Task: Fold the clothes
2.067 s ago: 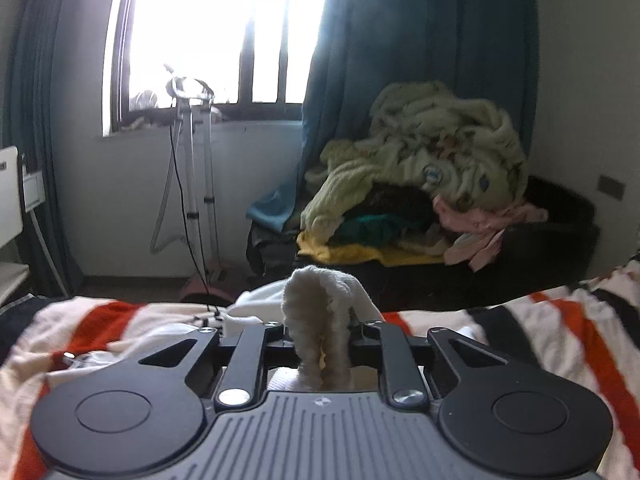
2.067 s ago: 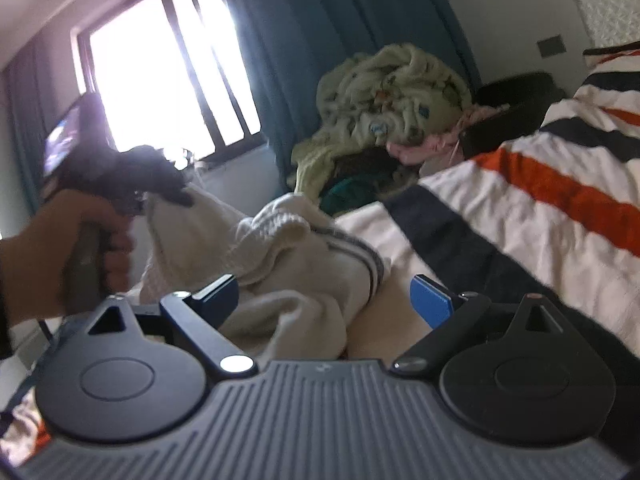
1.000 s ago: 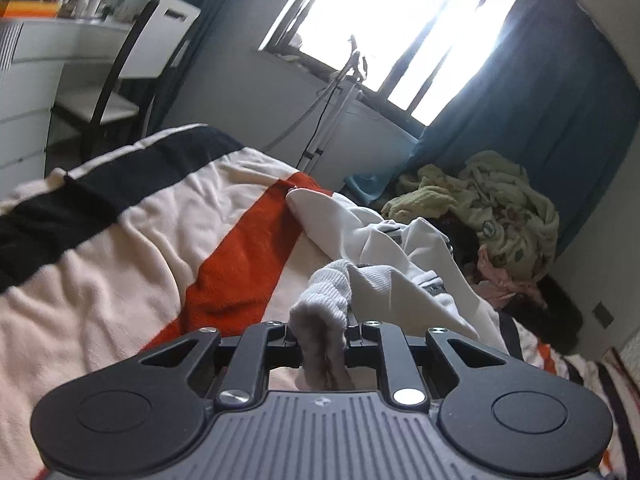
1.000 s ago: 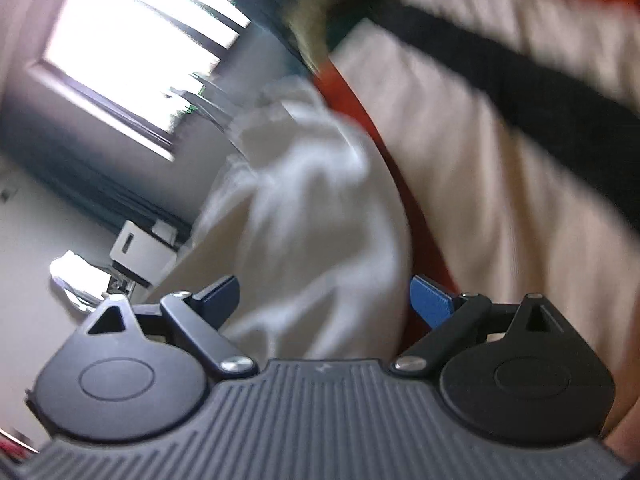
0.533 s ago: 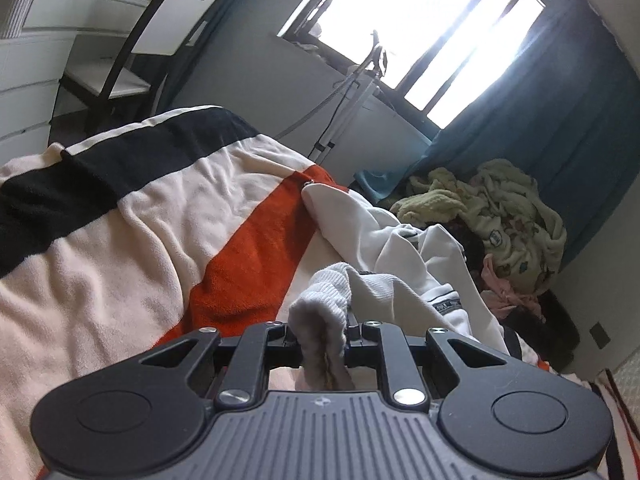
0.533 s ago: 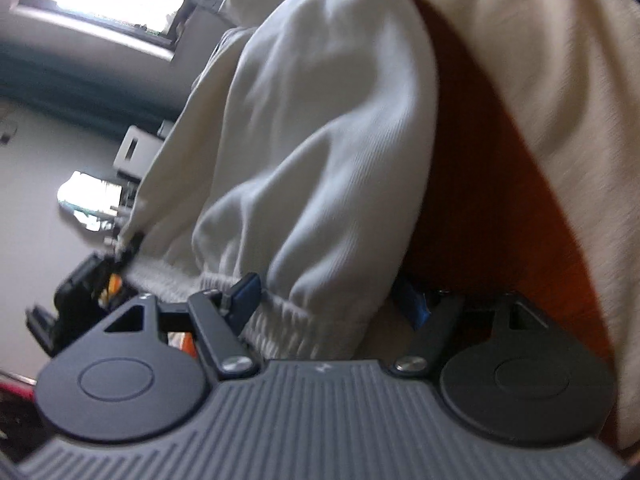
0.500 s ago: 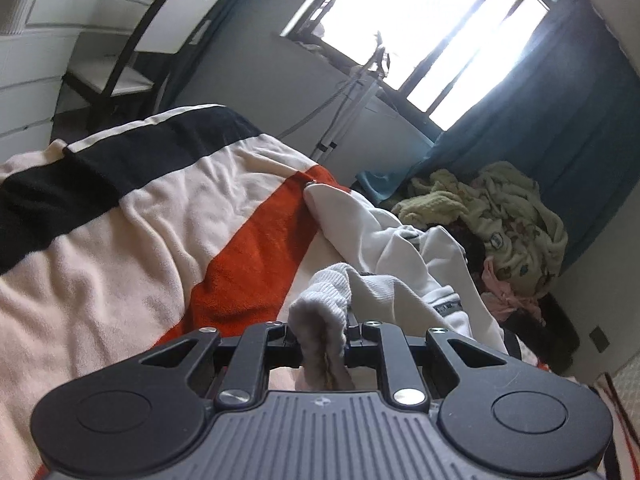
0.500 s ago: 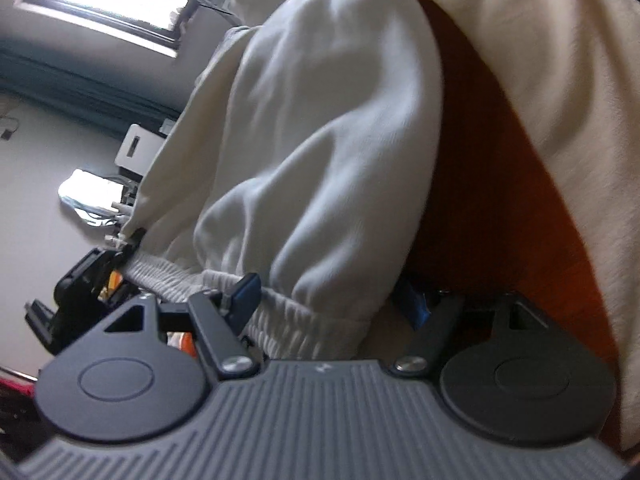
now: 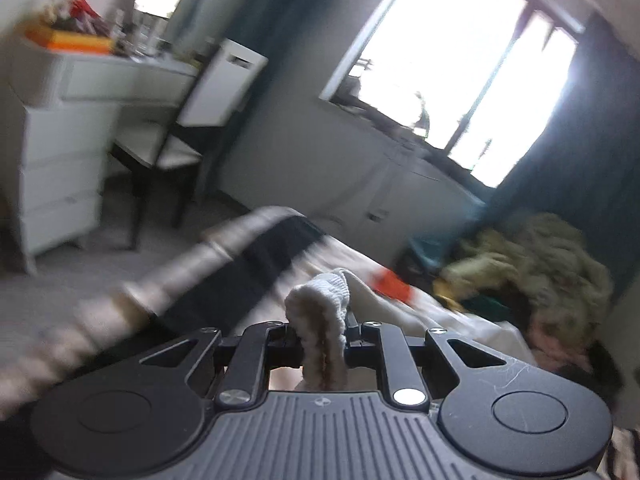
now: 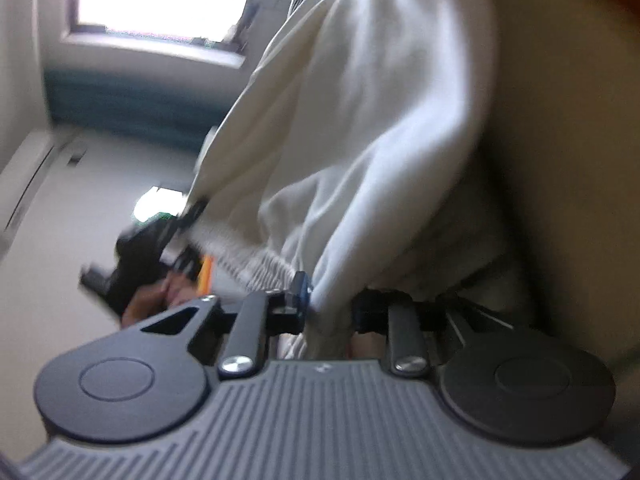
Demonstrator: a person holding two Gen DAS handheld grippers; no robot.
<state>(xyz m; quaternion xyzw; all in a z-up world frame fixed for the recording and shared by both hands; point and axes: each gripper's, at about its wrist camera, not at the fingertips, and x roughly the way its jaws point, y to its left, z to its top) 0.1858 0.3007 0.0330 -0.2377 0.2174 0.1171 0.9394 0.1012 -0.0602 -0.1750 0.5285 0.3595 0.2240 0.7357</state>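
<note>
Both sets of jaws clamp the white garment [image 10: 360, 120]: left gripper [image 9: 320, 332] on its ribbed hem, right gripper [image 10: 328, 308] beside it; keep tension even while spreading it over the bed [image 9: 400, 304].

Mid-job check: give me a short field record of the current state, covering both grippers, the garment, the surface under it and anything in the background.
left gripper: shut on the ribbed cuff of the white garment
right gripper: shut on a fold of the white garment near its ribbed hem
garment state: bunched, not flat, held at two points
surface: striped blanket, blurred by motion
background: laundry pile by the curtain, chair, white dresser, window
image quality: both views motion-blurred
</note>
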